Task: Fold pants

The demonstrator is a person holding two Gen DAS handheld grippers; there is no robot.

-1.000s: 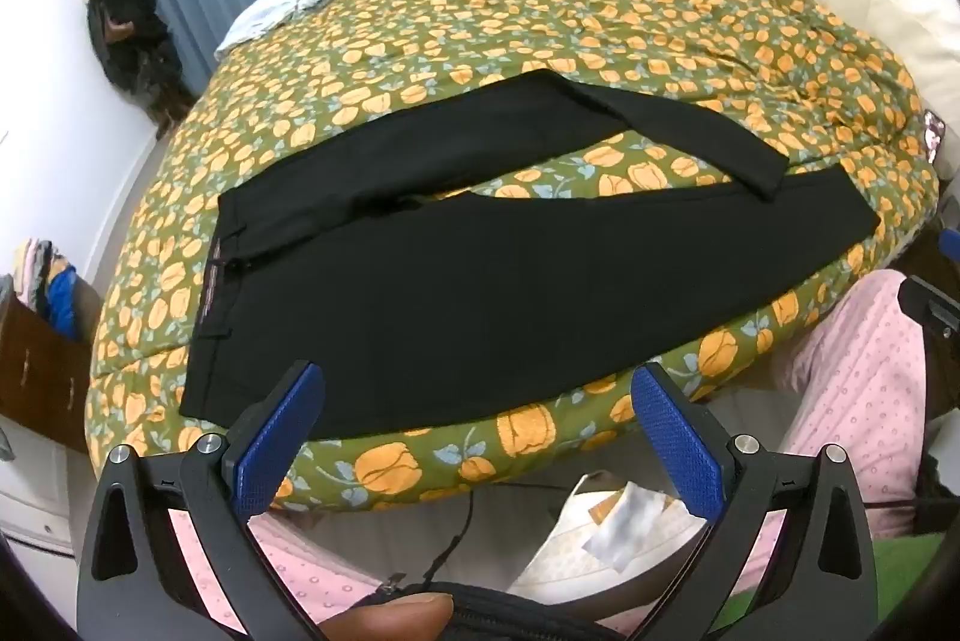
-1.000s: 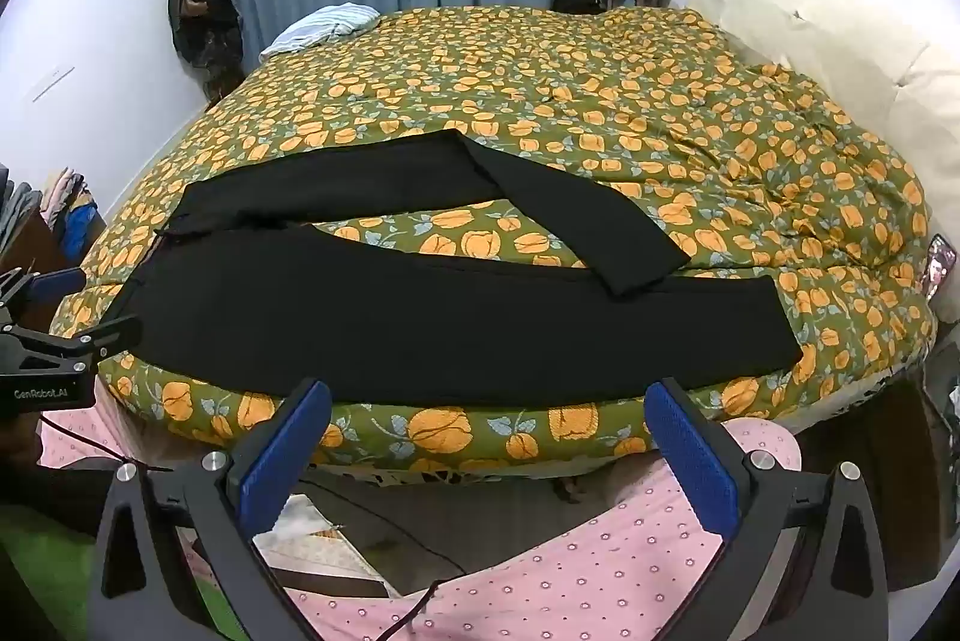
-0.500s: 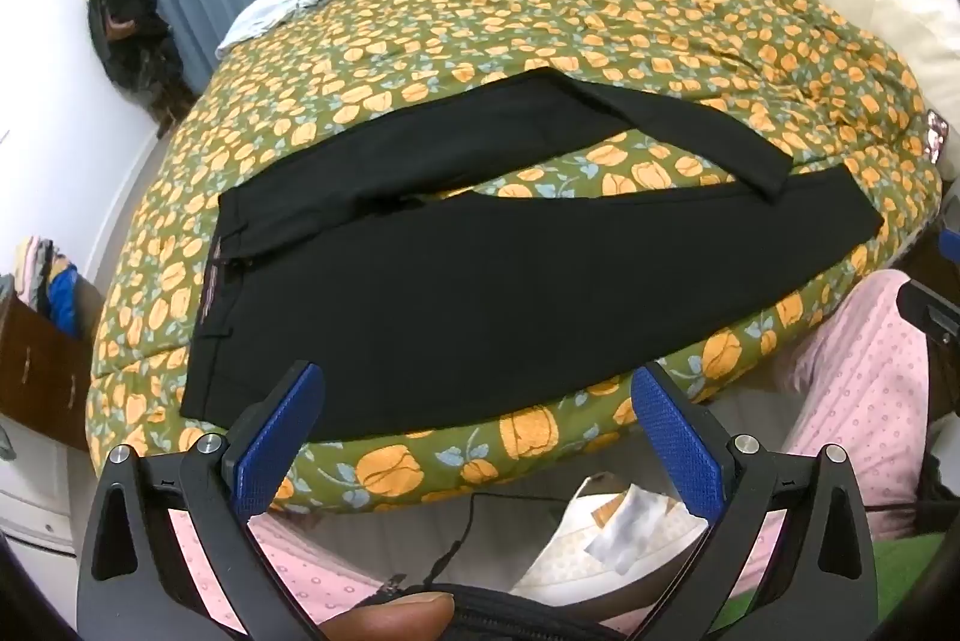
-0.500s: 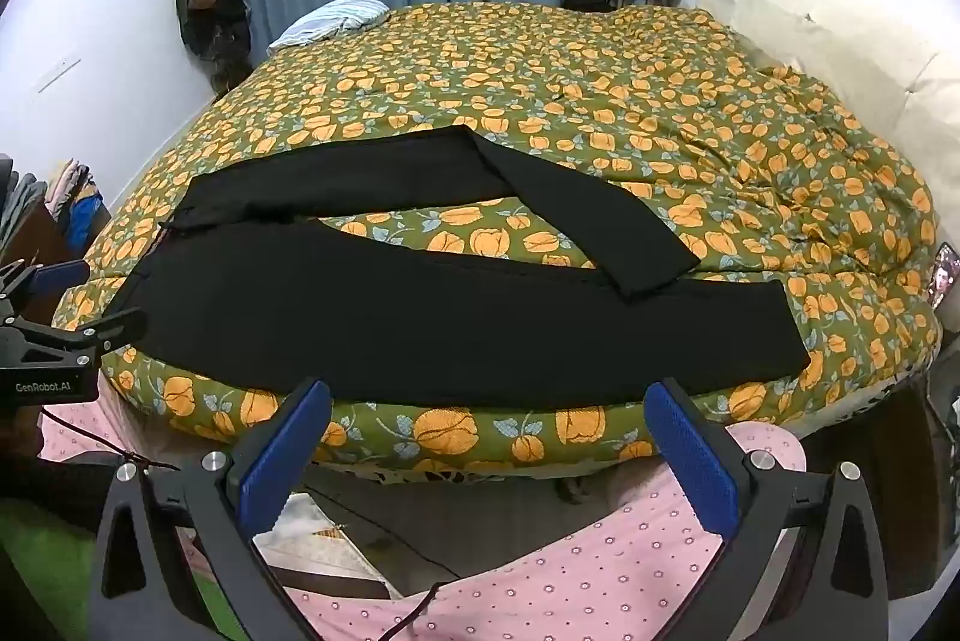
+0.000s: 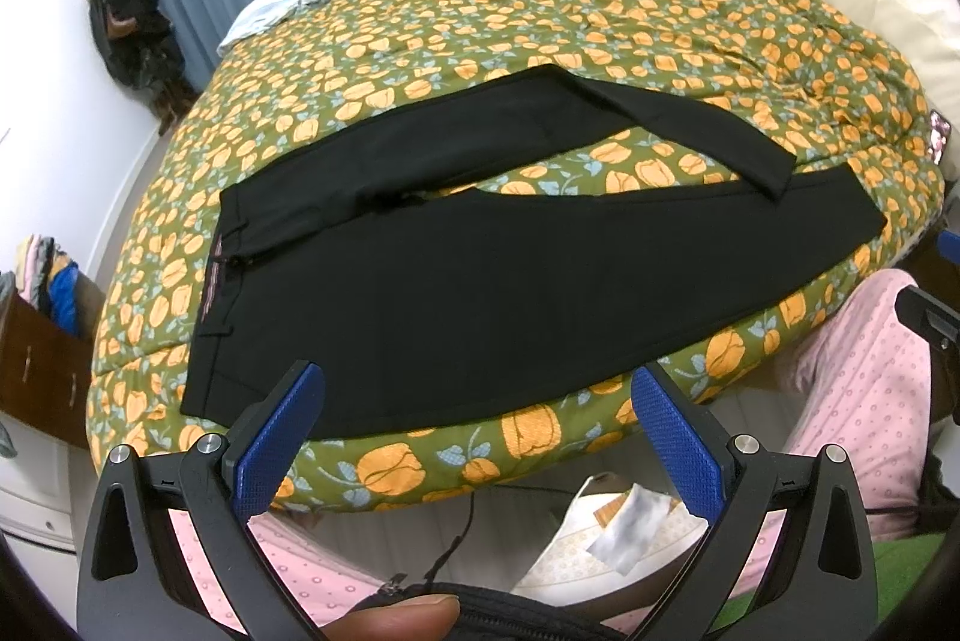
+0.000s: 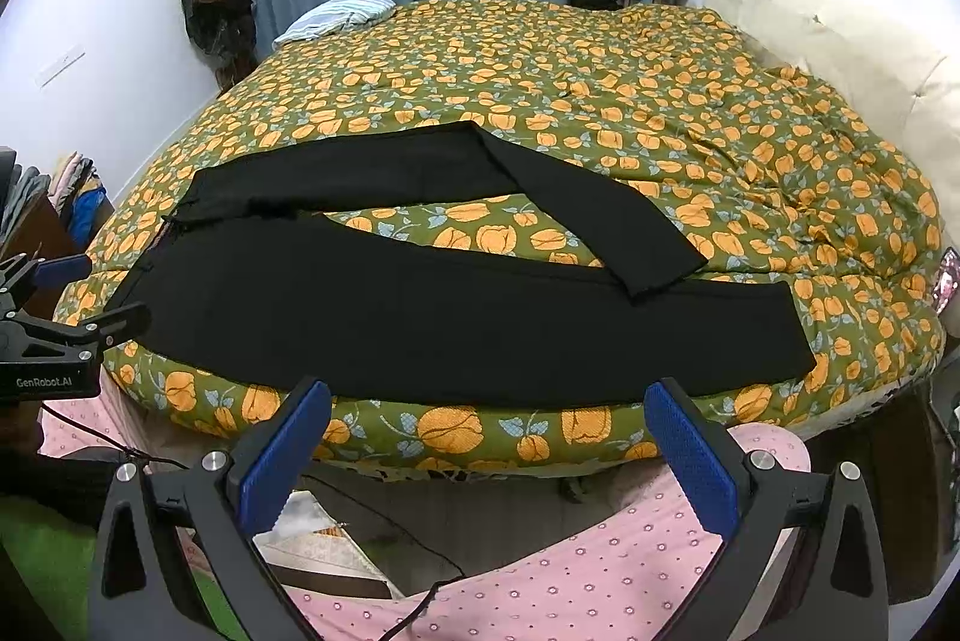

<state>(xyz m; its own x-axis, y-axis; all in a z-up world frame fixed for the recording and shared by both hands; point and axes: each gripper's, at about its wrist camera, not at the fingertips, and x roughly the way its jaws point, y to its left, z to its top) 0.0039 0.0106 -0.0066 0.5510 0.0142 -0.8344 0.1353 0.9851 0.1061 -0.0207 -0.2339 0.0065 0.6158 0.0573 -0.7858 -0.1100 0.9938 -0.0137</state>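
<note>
We hold our 2 grippers back from the near edge of the bed (image 6: 540,59), above our knees in pink dotted trousers (image 6: 588,581); neither touches any cloth. The left gripper (image 5: 477,437) is released, its blue pads spread wide with nothing between them; the right gripper (image 6: 489,440) is released in the same way, and from its view we see the left one off at the left edge, level with the waistband.

The black pants (image 6: 456,317) lie flat on the flowered cover, waistband (image 5: 219,275) to the left and hems to the right; the near leg (image 5: 540,293) runs straight along the near edge of the bed, while the far leg (image 6: 420,173) goes right, then bends at about its middle and slants back toward us, so that its hem (image 6: 666,272) rests on the near leg near that leg's end. A wedge of cover shows between the 2 legs.

We judge the folding not yet begun; the pants are laid close to us so that both ends are within reach, and our jaws stay wide so each can take an edge. The bent far leg probably needs lifting and laying square over the near one first; thin cloth like this may slide or crease as we do it.
</note>
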